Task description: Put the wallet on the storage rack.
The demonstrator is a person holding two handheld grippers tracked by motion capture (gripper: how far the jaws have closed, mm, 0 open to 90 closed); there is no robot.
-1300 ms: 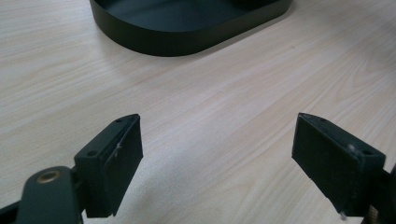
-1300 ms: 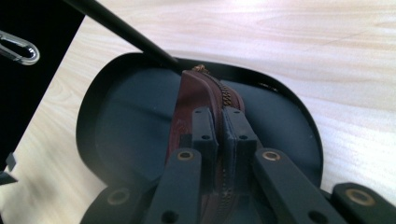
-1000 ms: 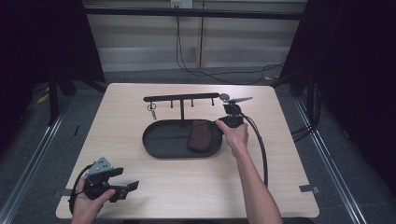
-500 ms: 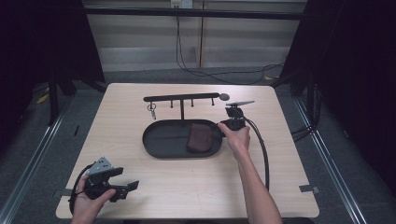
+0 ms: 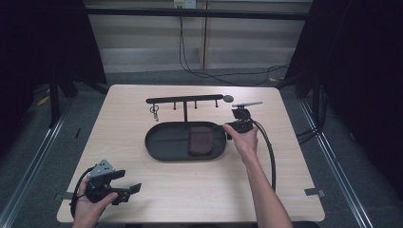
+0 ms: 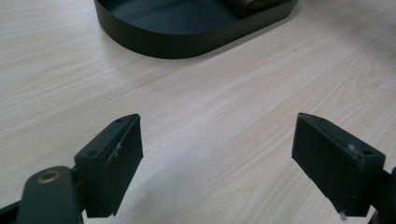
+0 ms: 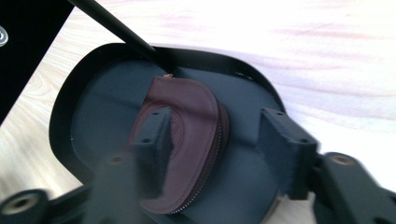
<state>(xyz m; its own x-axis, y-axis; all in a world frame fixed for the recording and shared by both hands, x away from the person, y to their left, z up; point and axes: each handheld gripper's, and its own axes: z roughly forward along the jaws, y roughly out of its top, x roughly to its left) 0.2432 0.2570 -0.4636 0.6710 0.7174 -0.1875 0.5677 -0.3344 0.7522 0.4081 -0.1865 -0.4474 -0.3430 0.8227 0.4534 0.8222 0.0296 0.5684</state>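
Observation:
A dark brown zip pouch (image 5: 201, 140) (image 7: 187, 135) lies flat in the right half of a black oval tray (image 5: 157, 151) (image 7: 70, 116). At the tray's right end my right gripper (image 5: 228, 128) (image 7: 219, 144) points in over the pouch. Its jaws have just been opening and now stand apart, one over the pouch and one beside it, with no pad pressing on it. Near the table's front left corner my left gripper (image 5: 133, 189) (image 6: 224, 158) is open over bare wood, facing the tray wall (image 6: 187, 44).
A black rack (image 5: 184, 99) with pegs stands behind the tray, its post rising from the tray's back edge, and a key ring (image 5: 154, 110) hangs from the left peg. The right gripper's cable (image 5: 271, 156) trails down the table's right side. Bare wood lies between my left gripper and the tray.
The right gripper has drawn back slightly towards the tray's right end. The pouch lies in the tray as before. The left gripper has not moved.

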